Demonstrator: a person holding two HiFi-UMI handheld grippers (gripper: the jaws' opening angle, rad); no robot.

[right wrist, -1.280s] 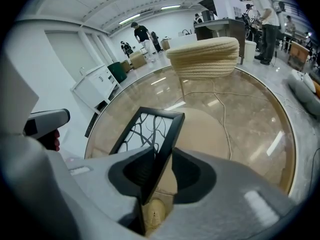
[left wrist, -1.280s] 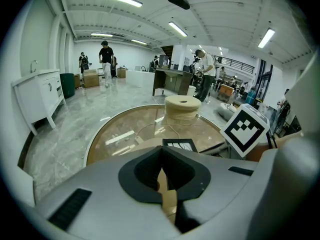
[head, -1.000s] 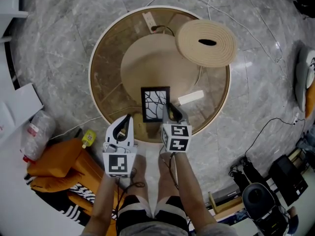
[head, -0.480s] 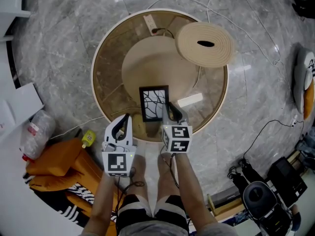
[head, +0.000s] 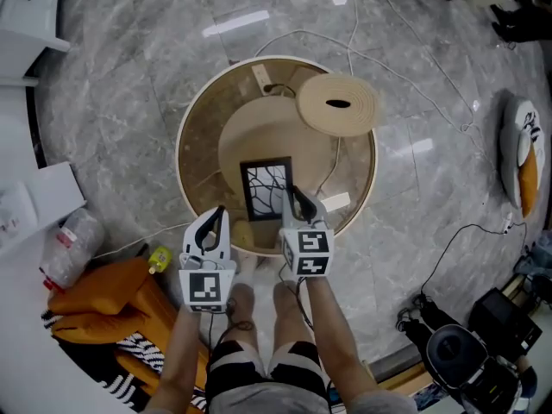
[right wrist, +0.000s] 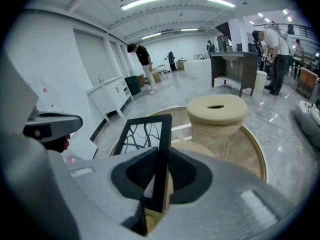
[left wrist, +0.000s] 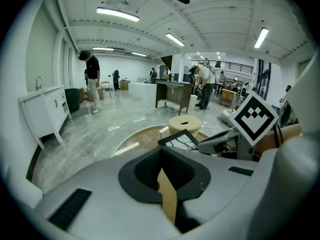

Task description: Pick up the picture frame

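Picture frame [head: 266,188]: lower right corner is covered by the right tool [head: 294,194], and in the right gripper view the bottom edge is lost behind the tool body.
Tabletop [head: 203,136]: near rim is partly hidden by the left tool [head: 221,212].
Person's legs [head: 267,371]: cut off at the bottom edge.
Small yellow object [head: 155,260]: too small to identify.

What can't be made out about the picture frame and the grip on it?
- Black rectangular picture frame: in the right gripper view, its lower edge is buried inside the right tool.
- Whether it has cleared the round glass-topped table: the head view looks steeply down, so any gap is unreadable.
- Label on the small yellow bottle: too small in the head view.
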